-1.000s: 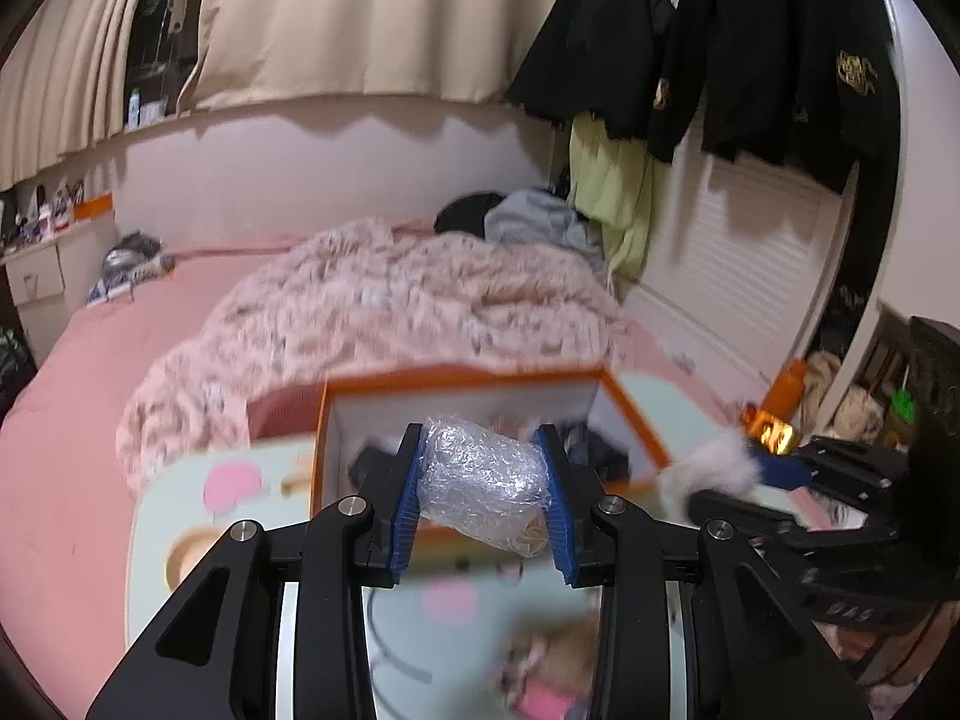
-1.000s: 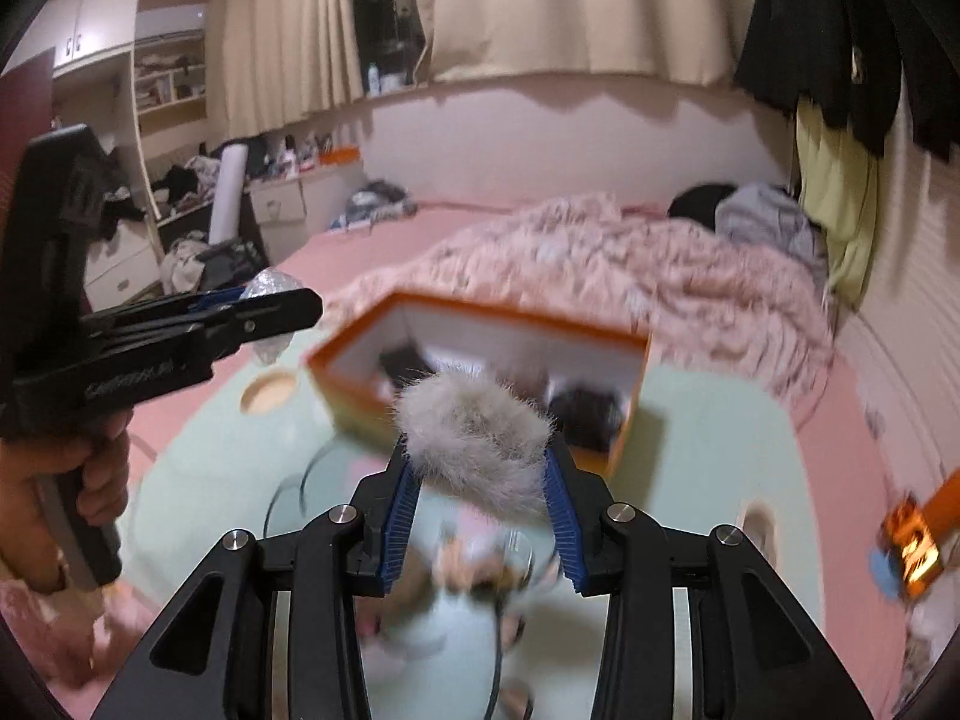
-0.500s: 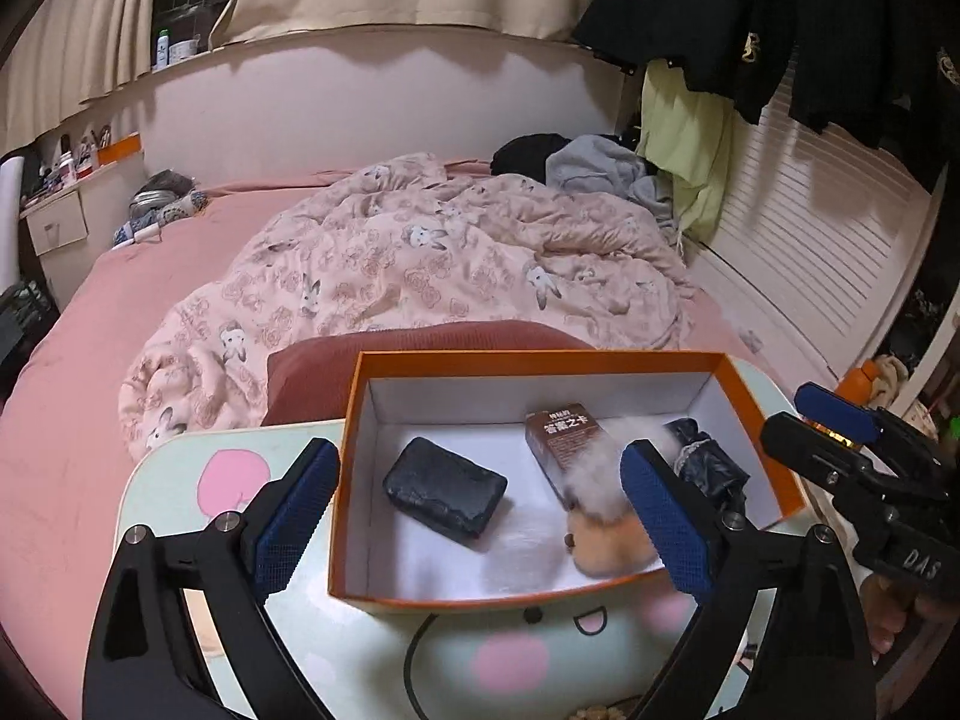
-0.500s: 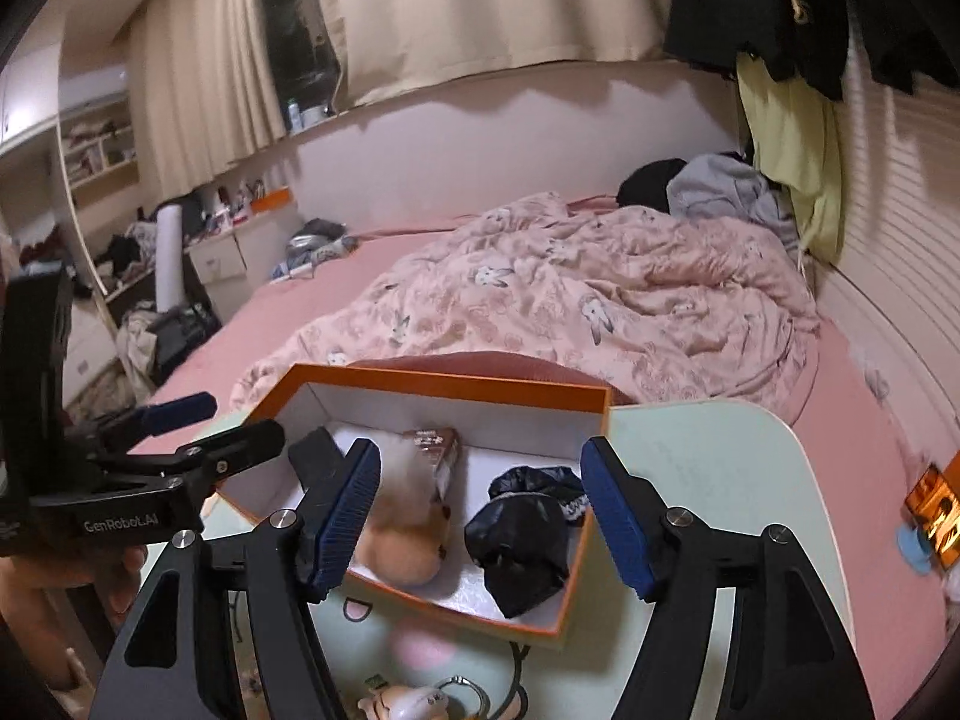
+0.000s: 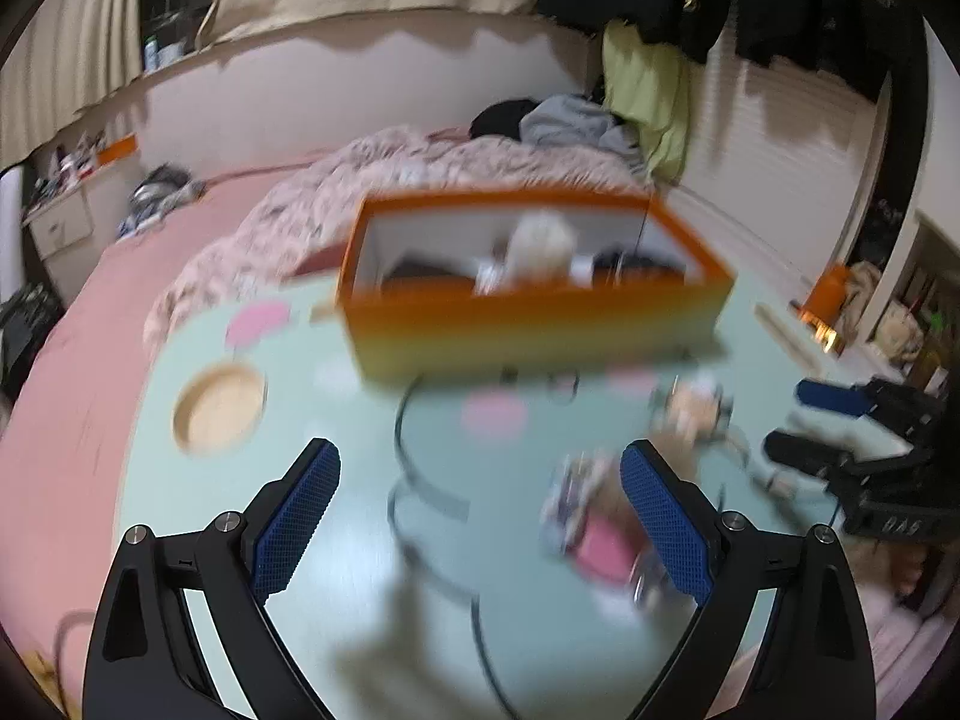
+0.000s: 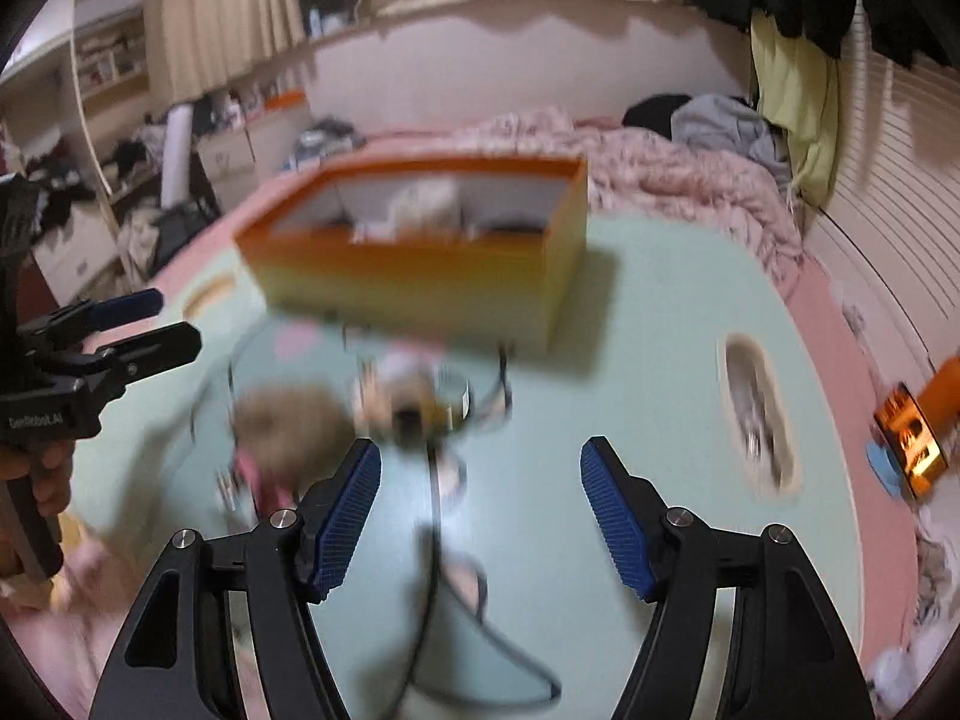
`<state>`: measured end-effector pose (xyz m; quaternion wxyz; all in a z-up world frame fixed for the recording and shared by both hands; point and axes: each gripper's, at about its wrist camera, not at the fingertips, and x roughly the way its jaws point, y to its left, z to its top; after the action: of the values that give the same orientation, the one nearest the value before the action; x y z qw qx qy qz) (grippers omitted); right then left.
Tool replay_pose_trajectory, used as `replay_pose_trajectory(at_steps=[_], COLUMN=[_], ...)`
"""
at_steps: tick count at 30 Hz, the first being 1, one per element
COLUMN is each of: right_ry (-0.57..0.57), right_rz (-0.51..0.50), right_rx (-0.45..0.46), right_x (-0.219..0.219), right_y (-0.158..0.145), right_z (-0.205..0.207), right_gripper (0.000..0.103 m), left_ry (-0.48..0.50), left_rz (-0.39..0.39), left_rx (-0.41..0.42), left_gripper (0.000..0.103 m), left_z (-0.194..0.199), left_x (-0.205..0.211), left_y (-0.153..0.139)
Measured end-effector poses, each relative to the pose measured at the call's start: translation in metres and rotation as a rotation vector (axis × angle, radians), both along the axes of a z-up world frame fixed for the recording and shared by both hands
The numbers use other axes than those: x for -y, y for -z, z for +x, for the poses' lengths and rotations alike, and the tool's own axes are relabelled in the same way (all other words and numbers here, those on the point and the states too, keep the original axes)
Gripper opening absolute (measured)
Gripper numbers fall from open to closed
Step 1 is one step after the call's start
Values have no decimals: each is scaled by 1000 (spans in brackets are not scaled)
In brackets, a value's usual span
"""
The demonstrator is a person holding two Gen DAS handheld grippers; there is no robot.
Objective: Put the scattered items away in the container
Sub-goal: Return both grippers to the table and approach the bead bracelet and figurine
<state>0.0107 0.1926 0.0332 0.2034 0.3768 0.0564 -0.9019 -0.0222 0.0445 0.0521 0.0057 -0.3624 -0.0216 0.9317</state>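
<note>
The orange box (image 5: 528, 324) stands on the pale green table and shows in the right wrist view too (image 6: 420, 276); several items lie inside, blurred. My left gripper (image 5: 480, 516) is open and empty, low over the table in front of the box. A pink and brown plush item (image 5: 600, 534) lies by its right finger, and a black cable (image 5: 420, 480) curls between. My right gripper (image 6: 480, 510) is open and empty above a small keychain toy (image 6: 414, 396) and the brown plush (image 6: 288, 426). Both views are motion-blurred.
A round wooden inset (image 5: 219, 408) sits at the table's left. A bed with a pink blanket (image 5: 420, 168) lies behind the box. Clothes hang on the right wall (image 5: 780, 0). An orange lit object (image 6: 912, 438) is off the table's right edge.
Both grippers let their items go into the box and opened, then pulled back and down toward the table's near side. The box now sits farther from both cameras.
</note>
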Motion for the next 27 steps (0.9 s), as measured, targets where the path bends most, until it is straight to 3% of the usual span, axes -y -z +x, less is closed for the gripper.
replay_pose_trajectory(at_steps=[4, 5, 6, 8, 20, 24, 27], right_ry=[4, 7, 5, -6, -10, -9, -9], right_rz=[79, 107, 114, 113, 107, 103, 102], right_rx=[20, 8, 7, 2, -3, 1, 1], right_x=[6, 9, 10, 10, 9, 10, 10], right_y=[18, 19, 21, 23, 27, 28, 28], right_z=[2, 3, 3, 5, 6, 6, 6], right_gripper=[72, 82, 88, 91, 95, 96, 96], left_ry=[-68, -66, -64, -58, -57, 18, 75], left_rz=[-91, -109, -89, -27, -24, 19, -11], left_rx=[32, 39, 23, 28, 19, -16, -14], left_gripper=[95, 96, 97, 97, 97, 97, 86], left_z=[6, 7, 10, 10, 13, 10, -2], left_x=[1, 1, 4, 12, 13, 7, -7], left_y=[27, 34, 38, 43, 44, 31, 21])
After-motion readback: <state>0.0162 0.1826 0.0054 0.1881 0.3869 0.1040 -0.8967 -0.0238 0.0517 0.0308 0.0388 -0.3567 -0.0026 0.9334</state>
